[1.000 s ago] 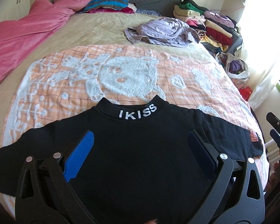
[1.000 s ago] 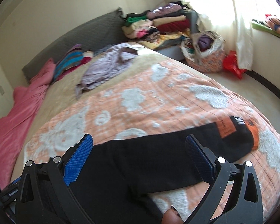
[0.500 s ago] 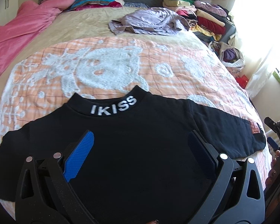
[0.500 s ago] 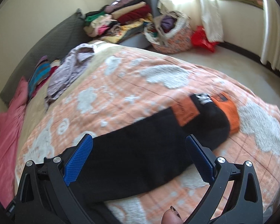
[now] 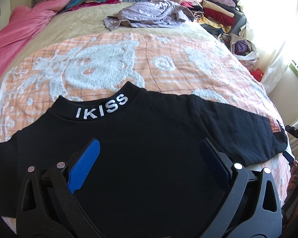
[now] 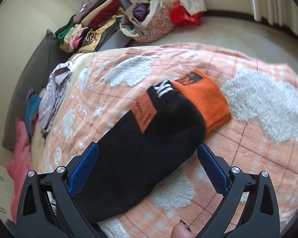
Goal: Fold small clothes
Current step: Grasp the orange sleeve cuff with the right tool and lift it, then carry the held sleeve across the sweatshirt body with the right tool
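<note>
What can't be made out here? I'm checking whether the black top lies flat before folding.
- Left wrist view: the black top's hem, hidden behind the left gripper; its left cuff, cut off by the edge.
- Right wrist view: print on the orange cuff and sleeve patch, blurred.

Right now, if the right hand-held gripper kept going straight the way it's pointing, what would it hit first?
Most likely the black sleeve of the sweatshirt: it lies between the open fingers of the right hand-held gripper, running ahead toward the orange cuff. Depth is unclear, but nothing else shows in that line.
</note>
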A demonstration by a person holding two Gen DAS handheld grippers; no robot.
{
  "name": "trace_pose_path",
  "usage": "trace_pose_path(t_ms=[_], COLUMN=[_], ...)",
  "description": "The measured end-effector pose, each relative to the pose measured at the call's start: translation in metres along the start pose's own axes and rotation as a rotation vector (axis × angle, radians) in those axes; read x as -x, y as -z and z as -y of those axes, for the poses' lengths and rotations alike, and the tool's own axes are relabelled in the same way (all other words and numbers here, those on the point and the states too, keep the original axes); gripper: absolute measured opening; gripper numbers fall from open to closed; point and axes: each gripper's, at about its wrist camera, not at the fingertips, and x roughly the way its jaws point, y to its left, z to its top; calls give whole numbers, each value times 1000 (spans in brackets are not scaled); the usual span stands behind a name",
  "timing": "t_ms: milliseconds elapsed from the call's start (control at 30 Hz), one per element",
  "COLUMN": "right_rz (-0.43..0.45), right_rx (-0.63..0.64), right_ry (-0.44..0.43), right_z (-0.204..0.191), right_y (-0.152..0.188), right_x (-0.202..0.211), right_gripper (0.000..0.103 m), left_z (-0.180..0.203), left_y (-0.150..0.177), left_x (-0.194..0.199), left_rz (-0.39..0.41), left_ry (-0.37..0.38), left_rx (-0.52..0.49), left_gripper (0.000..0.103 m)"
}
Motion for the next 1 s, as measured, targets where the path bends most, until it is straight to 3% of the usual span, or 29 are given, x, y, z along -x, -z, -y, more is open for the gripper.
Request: trace_pose_path(t_ms=[200, 333, 367, 433, 500, 567, 600, 700, 800, 1000], right_rz=[-53, -31, -20, 1, 16, 21, 27, 82, 139, 170], right_rx=[-163, -182, -175, -172, -165, -190, -196, -117, -3, 177], right_ry=[-100, -127, -133, -134, -130, -186, -216, -276, -342, -437], right_z=[30, 34, 32, 32, 34, 37, 37, 20, -7, -55], right_y=[-8, -16, -19, -22, -24, -24, -24, -26, -22, -3], right_x=[-18, -21, -21, -21, -21, -23, -21, -6, 14, 39], right_gripper=[99, 99, 96, 79, 54, 34, 29, 21, 20, 20], left_z=[-9, -19, -20, -25, -31, -38, -39, -44, -50, -65], left_y=[4, 5, 5, 5, 6, 7, 7, 8, 8, 9], left_x=[-1, 0, 0, 1, 5, 11, 13, 20, 26, 41], left_rz=[20, 27, 27, 31, 47, 64, 66, 77, 82, 95], left_ry=[-20, -28, -31, -40, -38, -25, -23, -8, 5, 62], left_rx=[25, 49, 50, 59, 77, 97, 101, 115, 131, 172], left_gripper=[94, 94, 94, 94, 94, 94, 94, 94, 94, 94])
